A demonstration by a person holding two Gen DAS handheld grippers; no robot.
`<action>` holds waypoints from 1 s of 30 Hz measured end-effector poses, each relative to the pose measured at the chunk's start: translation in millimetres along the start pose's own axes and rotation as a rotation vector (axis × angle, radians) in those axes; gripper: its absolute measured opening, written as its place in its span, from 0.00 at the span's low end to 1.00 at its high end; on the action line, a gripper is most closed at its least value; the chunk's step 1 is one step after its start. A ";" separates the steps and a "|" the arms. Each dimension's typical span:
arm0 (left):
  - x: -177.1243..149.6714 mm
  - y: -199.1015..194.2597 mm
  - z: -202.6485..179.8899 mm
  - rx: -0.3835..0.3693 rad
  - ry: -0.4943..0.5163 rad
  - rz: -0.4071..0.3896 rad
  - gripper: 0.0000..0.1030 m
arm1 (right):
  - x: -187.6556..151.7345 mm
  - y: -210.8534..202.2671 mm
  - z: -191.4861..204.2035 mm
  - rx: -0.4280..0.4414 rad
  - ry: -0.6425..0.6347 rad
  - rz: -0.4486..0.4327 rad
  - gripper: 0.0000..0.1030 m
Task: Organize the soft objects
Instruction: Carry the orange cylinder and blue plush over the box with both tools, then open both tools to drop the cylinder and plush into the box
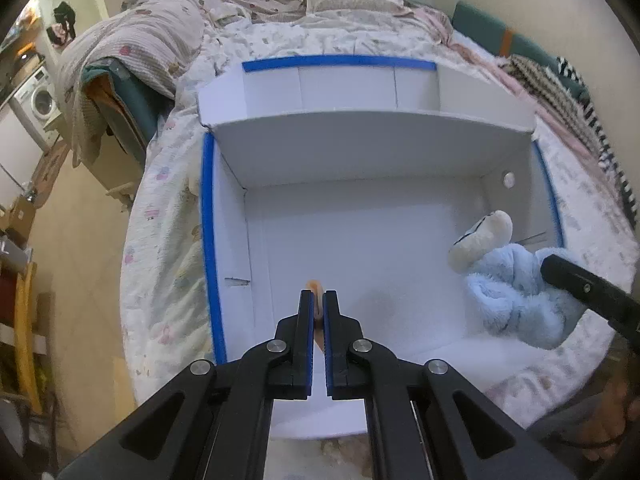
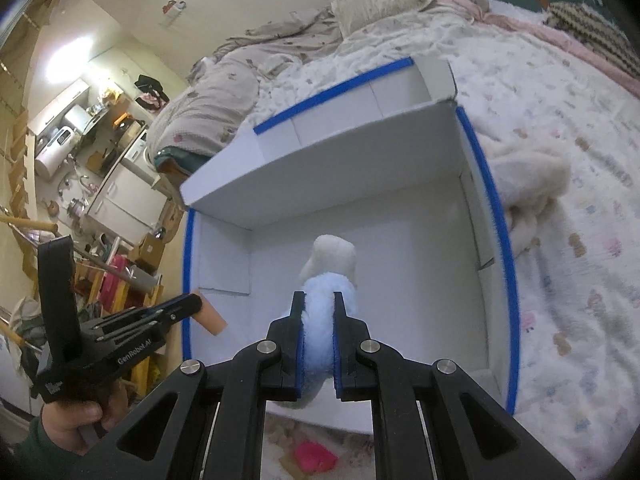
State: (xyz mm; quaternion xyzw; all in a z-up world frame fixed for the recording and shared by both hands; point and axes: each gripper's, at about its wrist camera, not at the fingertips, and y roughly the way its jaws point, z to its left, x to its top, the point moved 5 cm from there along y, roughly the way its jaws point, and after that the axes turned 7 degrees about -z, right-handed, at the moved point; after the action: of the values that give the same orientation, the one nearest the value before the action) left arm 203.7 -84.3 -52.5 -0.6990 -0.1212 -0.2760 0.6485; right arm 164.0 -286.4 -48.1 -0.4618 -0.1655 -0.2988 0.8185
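Rumpled floral bed under white blue-edged cardboard box | fluffy pale-blue plush toy clamped in right gripper, over box | left gripper clamped on thin orange piece | risk: simultaneous release tangling both (grippers near).

Left claw angled steeply down, jaws clamped on thin orange piece. Right claw tilted down, jaws pinching blue plush toy.
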 end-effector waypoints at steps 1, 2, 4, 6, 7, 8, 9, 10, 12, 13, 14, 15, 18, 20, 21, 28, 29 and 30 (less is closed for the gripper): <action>-1.8 7.8 -1.8 0.004 0.009 0.005 0.04 | -1.6 5.3 -2.7 0.001 -0.001 0.003 0.12; -3.3 12.4 -2.4 0.008 0.015 0.008 0.04 | -3.2 10.9 -5.2 -0.001 -0.006 0.005 0.12; -6.7 23.7 -6.1 0.026 0.045 -0.001 0.04 | -7.7 21.9 -9.7 -0.014 -0.035 0.009 0.12; -7.8 31.3 -10.0 0.033 0.076 -0.008 0.04 | -11.4 34.2 -13.8 -0.040 -0.062 0.030 0.12; -8.8 36.2 -12.3 0.032 0.086 -0.006 0.04 | -12.2 38.8 -15.4 -0.034 -0.047 0.039 0.12; -9.9 40.9 -14.0 0.027 0.090 -0.005 0.04 | -12.7 42.6 -16.0 -0.018 -0.031 0.045 0.12; -11.3 45.9 -15.1 0.026 0.093 -0.001 0.04 | -13.6 46.1 -15.9 -0.009 -0.026 0.049 0.12; -12.8 49.2 -15.0 0.028 0.094 0.006 0.04 | -15.2 49.6 -15.4 -0.009 -0.028 0.057 0.12; -17.9 58.1 -14.4 0.019 0.083 0.036 0.04 | -18.6 56.9 -13.5 -0.008 -0.031 0.076 0.12; -19.4 61.6 -12.6 0.011 0.069 0.048 0.04 | -20.5 60.6 -13.2 -0.004 -0.029 0.088 0.12; -21.0 64.4 -12.5 0.005 0.061 0.057 0.04 | -22.8 65.3 -12.7 -0.005 -0.032 0.104 0.12; -22.6 67.5 -12.8 0.004 0.064 0.065 0.04 | -25.6 70.9 -12.5 -0.015 -0.040 0.125 0.12; -25.3 75.1 -11.4 0.019 0.069 0.082 0.04 | -31.2 82.4 -15.2 -0.039 -0.038 0.165 0.12; -27.7 80.2 -10.1 0.018 0.052 0.099 0.04 | -33.6 87.9 -16.4 -0.066 -0.044 0.183 0.12; -28.6 81.7 -9.6 0.016 0.044 0.104 0.04 | -35.4 89.5 -17.4 -0.081 -0.049 0.193 0.12; -31.5 85.3 -15.6 0.018 0.050 0.099 0.05 | -42.3 92.8 -23.5 -0.131 -0.049 0.222 0.12; -31.9 85.7 -16.3 0.024 0.054 0.099 0.08 | -42.8 92.8 -22.0 -0.139 -0.062 0.222 0.12; -30.5 87.2 -15.7 0.025 0.056 0.103 0.09 | -42.8 93.8 -21.0 -0.150 -0.075 0.224 0.15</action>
State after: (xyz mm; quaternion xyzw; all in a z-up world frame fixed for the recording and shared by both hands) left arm 221.1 -105.2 -142.2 -0.6880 -0.0701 -0.2601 0.6739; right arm 191.3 -252.9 -144.0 -0.5481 -0.1205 -0.1994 0.8033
